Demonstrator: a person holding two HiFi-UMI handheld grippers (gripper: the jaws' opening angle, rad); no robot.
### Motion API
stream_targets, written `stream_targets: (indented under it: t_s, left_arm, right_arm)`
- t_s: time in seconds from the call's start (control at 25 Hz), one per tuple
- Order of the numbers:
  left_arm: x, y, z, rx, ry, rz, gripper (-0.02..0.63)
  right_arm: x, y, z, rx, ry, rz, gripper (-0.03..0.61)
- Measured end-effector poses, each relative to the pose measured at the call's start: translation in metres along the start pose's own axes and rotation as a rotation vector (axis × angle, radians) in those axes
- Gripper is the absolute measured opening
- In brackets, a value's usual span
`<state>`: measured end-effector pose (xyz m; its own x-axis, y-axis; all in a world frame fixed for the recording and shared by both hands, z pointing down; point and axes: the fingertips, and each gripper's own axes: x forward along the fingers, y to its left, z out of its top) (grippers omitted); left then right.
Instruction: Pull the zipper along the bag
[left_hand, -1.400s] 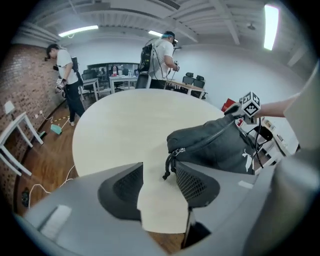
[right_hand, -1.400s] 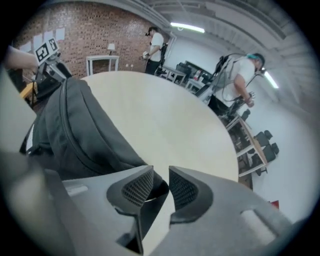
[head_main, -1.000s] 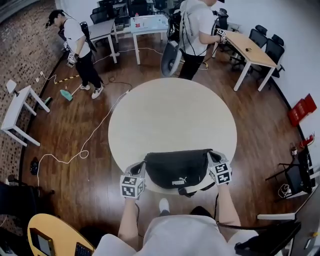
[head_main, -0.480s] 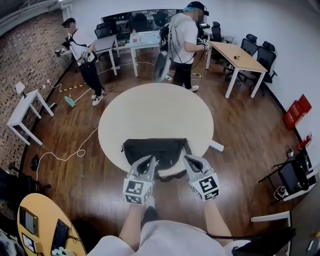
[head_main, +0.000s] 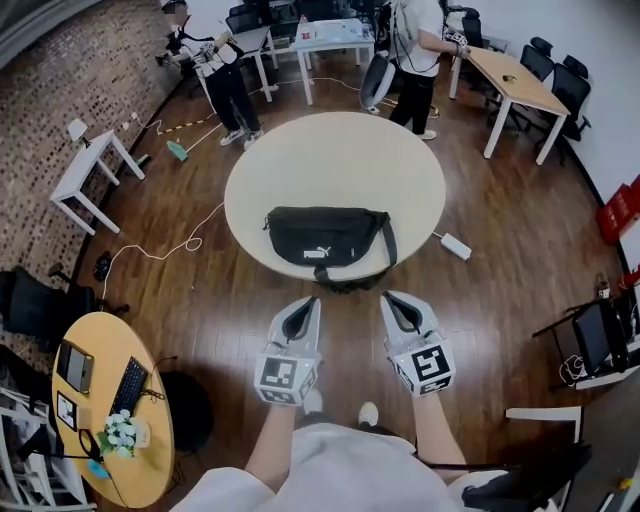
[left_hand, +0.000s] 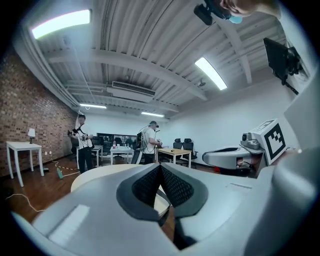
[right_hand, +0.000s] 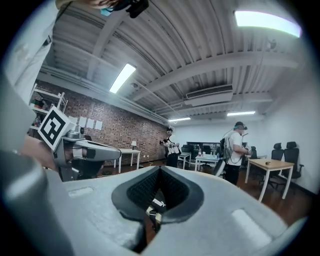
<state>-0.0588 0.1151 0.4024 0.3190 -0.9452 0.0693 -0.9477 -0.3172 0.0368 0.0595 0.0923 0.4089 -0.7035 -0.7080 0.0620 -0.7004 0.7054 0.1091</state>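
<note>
A black waist bag (head_main: 325, 236) with a white logo and a strap lies near the front edge of the round beige table (head_main: 330, 150). Both grippers hang over the wooden floor on my side of the table, clear of the bag. My left gripper (head_main: 308, 303) points at the bag's front, its ribbed pads (left_hand: 150, 182) pressed together with nothing between them. My right gripper (head_main: 392, 298) sits beside it, likewise shut and empty, with its pads (right_hand: 172, 189) meeting. The left gripper view shows the table's edge (left_hand: 100, 172) ahead.
A white power strip (head_main: 455, 246) lies on the floor right of the table. A small yellow round table (head_main: 100, 400) with a keyboard stands at my left. Two people stand beyond the table near white desks (head_main: 335, 35). A black chair (head_main: 35, 300) stands at far left.
Both grippers have come away from the bag's two ends and drawn back toward me, off the table. The bag now lies farther ahead, untouched.
</note>
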Motion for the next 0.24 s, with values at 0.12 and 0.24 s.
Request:
stream_targets:
  t_s: [0.12,0.24]
  left_arm:
    - [-0.016,0.001,0.009,-0.005,-0.028,0.002,0.015]
    - [-0.025,-0.009,0.018,-0.014,-0.042,-0.008,0.015]
  right_arm:
    - [0.003,0.026,0.030,-0.063,-0.053,0.040,-0.009]
    - [-0.001,0.045,0.056,-0.110,-0.094,0.082,-0.008]
